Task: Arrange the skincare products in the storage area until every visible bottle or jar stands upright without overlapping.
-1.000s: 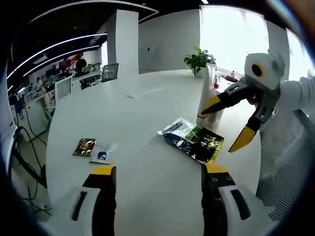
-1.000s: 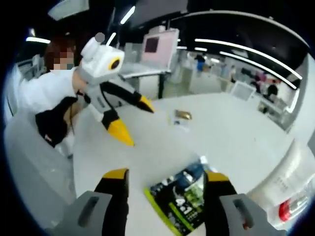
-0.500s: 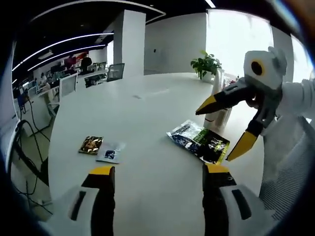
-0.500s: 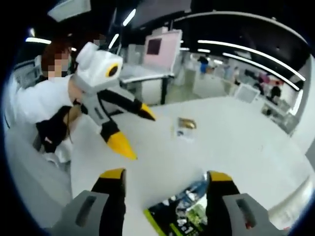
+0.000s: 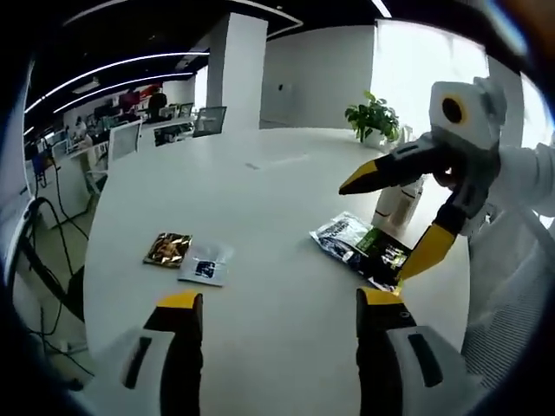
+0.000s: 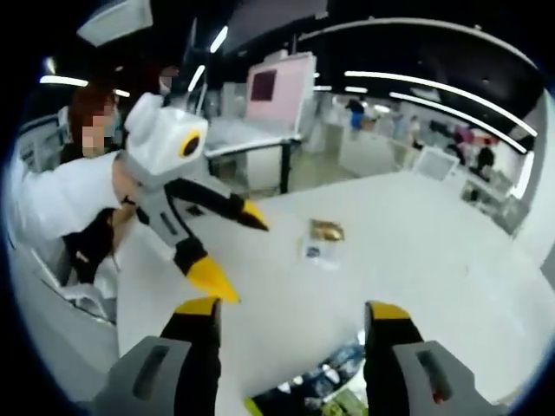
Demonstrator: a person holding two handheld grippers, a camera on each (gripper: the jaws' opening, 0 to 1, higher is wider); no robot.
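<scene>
Left gripper view: the left tongs (image 5: 277, 303) are seen spread wide and empty above the white counter (image 5: 260, 199); the right tongs (image 5: 390, 221), likewise agape and empty, are held over a dark sachet (image 5: 362, 249) beside an upright white bottle (image 5: 397, 201). Two small sachets (image 5: 186, 256) lie well apart.

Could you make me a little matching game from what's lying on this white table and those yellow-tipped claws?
Things:
1. gold sachet
2. white sachet
3. dark green packet
4. right claw

States:
A. open, hovering above a packet
B. lying flat beside the gold sachet
C. lying near the white bottle
D. nearest the table's left edge

Pairs: 1-D, 2-B, 3-C, 4-A
</scene>
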